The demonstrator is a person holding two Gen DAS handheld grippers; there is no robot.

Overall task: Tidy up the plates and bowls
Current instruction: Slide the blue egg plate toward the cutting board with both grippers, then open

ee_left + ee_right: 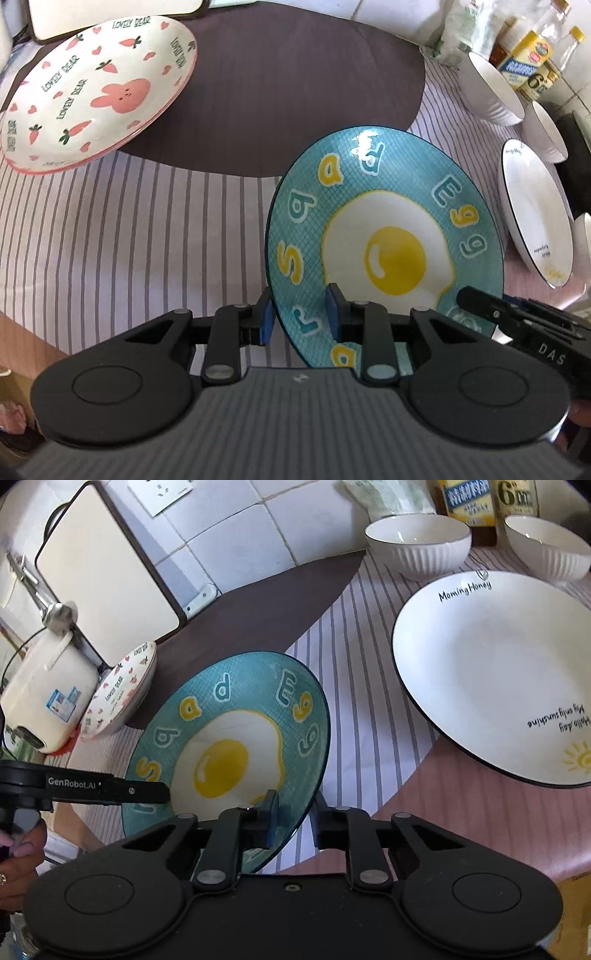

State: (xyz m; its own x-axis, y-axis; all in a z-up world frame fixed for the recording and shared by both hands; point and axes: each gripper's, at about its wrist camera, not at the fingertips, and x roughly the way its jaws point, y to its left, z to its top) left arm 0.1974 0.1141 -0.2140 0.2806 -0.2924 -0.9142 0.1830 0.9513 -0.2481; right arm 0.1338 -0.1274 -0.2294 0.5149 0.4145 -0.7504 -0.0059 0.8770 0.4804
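Observation:
A teal plate with a fried-egg picture (384,236) (236,746) is held tilted above the striped tablecloth. My left gripper (299,317) straddles its near left rim, pads on both sides. My right gripper (295,816) straddles its near right rim the same way. A stack of pink rabbit plates (99,92) (118,694) lies at the far left. A white plate with black rim (491,675) (535,210) lies at the right. Two white ribbed bowls (417,542) (550,546) stand behind it.
A cream rice cooker (48,694) and a leaning cutting board (107,576) stand at the far left by the tiled wall. Bottles (528,55) and a bag (465,29) stand at the back right. A dark mat (295,92) covers the table's far middle.

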